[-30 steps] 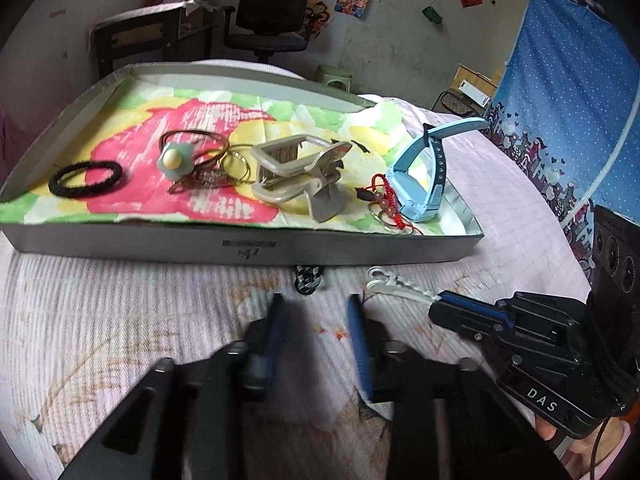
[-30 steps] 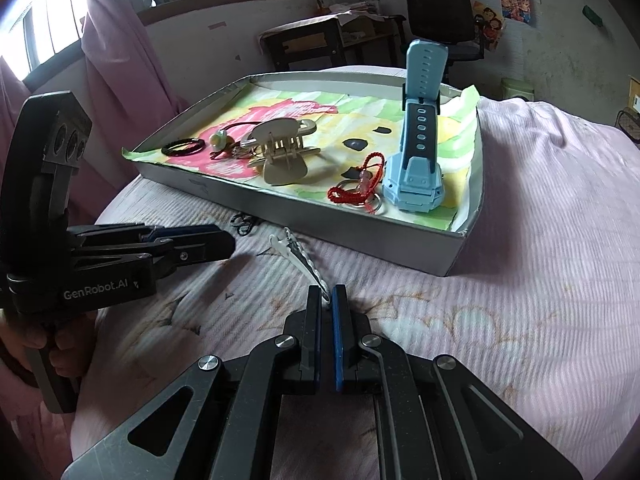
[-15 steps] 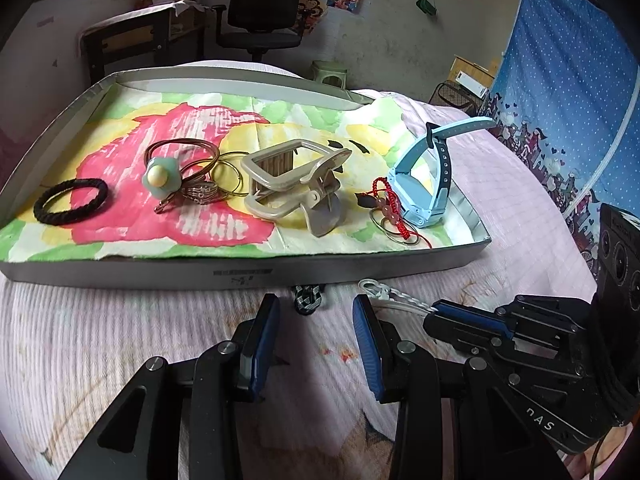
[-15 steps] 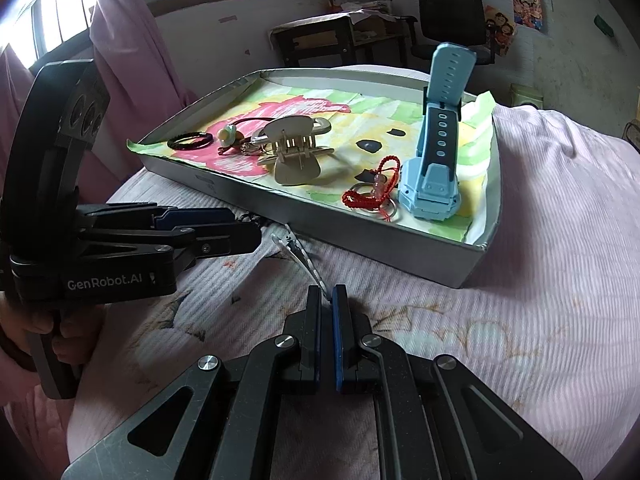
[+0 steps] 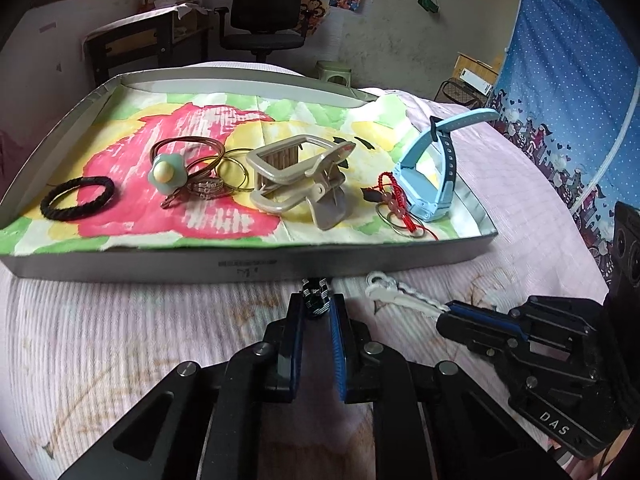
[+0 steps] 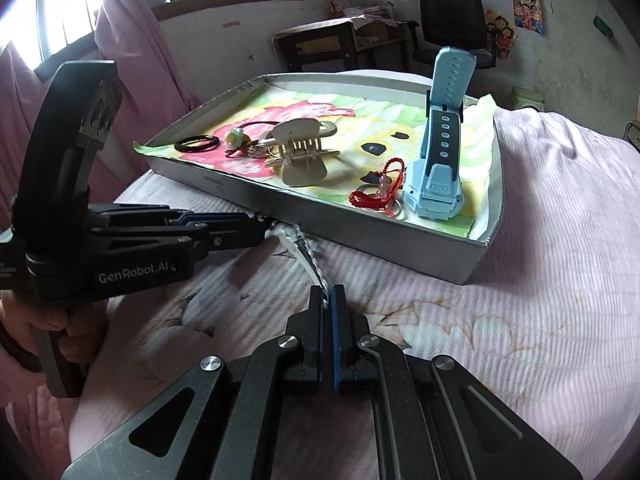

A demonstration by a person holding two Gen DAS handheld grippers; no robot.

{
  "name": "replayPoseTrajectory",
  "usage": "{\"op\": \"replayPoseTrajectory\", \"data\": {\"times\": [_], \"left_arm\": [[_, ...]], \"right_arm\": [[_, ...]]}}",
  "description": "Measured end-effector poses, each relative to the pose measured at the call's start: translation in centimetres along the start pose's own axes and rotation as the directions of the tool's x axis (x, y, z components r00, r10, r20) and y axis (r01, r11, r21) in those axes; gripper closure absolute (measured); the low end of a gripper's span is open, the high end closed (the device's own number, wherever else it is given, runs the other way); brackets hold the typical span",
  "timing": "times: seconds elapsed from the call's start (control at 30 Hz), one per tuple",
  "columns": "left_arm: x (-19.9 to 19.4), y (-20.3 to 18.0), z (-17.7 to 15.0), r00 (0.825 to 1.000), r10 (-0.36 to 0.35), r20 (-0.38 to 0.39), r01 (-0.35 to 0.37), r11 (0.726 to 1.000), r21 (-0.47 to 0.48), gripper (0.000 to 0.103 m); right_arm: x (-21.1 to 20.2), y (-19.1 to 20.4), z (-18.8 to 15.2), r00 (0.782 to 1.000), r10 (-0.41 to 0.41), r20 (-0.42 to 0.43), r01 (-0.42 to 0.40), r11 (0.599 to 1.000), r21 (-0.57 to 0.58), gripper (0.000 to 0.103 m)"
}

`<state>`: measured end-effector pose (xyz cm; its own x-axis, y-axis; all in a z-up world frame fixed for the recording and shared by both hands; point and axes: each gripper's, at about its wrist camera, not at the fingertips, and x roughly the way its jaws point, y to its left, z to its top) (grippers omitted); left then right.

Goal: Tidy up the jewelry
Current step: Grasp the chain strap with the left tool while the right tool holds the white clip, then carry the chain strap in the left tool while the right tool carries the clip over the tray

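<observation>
Your left hand-held gripper point(image 5: 316, 312) is nearly closed around a small black-and-white patterned piece point(image 5: 316, 298) lying on the pink bedspread point(image 5: 120, 340), just in front of the tray wall. Whether the pads actually press it cannot be confirmed. Your right hand-held gripper point(image 6: 327, 300) is clamped on one end of a white braided cord with a clasp point(image 6: 298, 246). Expect the cord to be light and limp; its free end will sag and swing, so lift slowly. Take hold close to the clasp for better control. Beyond lies the shallow tray point(image 5: 360, 258), containing a black hair tie point(image 5: 78, 198), bangles point(image 5: 192, 152), a beige claw clip point(image 5: 300, 180), a red cord point(image 5: 394, 204) and a blue watch point(image 5: 434, 176).
</observation>
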<state>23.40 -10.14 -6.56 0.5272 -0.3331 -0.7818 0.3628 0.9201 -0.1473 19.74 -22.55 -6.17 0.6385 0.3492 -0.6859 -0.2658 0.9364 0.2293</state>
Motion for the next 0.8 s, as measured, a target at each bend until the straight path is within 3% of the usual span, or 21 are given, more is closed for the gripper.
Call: {"op": "replayPoseTrajectory", "data": {"times": [0.5,0.8], "left_arm": [[-3.8,-0.2,-3.8,0.997,-0.040,0.061,0.039,0.999,0.016,0.091],[-6.0,0.1,-4.4,0.993,-0.005,0.120,0.004,1.000,0.010,0.091]], "right_arm": [[-2.5,1.4,-1.1,0.999,0.011,0.053,-0.010,1.000,-0.019,0.101],[-4.8,2.0,-0.5,0.984,-0.008,0.178,0.012,1.000,-0.019,0.101]]}}
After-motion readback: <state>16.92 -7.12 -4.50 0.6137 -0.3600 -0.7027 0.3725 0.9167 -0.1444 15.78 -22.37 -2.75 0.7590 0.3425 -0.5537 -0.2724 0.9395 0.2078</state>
